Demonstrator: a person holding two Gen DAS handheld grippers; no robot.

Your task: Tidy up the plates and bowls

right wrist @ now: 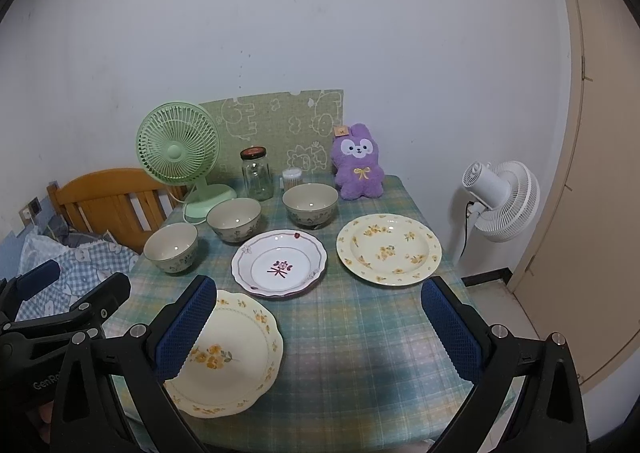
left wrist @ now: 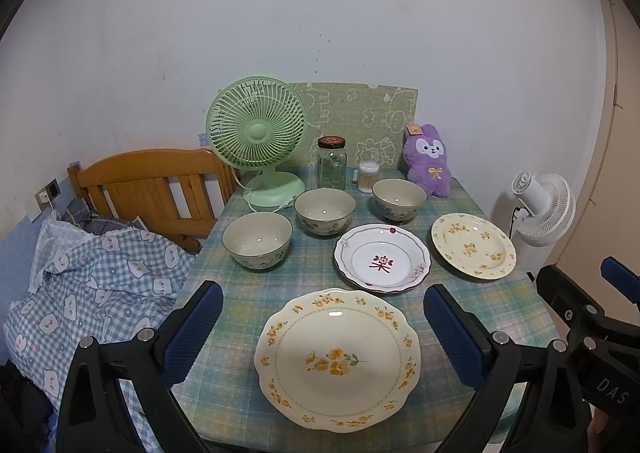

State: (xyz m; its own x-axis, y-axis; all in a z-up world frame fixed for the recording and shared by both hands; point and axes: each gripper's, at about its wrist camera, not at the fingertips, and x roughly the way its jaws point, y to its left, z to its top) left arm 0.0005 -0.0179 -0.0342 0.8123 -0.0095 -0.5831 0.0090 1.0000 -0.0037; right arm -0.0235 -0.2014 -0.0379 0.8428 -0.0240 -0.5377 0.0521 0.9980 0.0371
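A glossy scalloped cream plate (left wrist: 337, 359) with yellow flowers lay at the near edge of the plaid tablecloth (left wrist: 312, 273), below the left gripper (left wrist: 322, 323) and right gripper (right wrist: 320, 327), both spread wide, holding nothing.

Your left gripper (left wrist: 323, 317) hangs above the surface (left wrist: 496, 317), jaws spread wide, nothing held. Between the jaws lies the scalloped yellow-flowered plate (left wrist: 337, 360). Beyond it: the white plate with red mark (left wrist: 383, 258); right of that, a round yellow-flowered plate (left wrist: 473, 245). Three bowls (left wrist: 257, 239) stand farther ahead. Right gripper (left wrist: 600, 317) shows just outside your right jaw.
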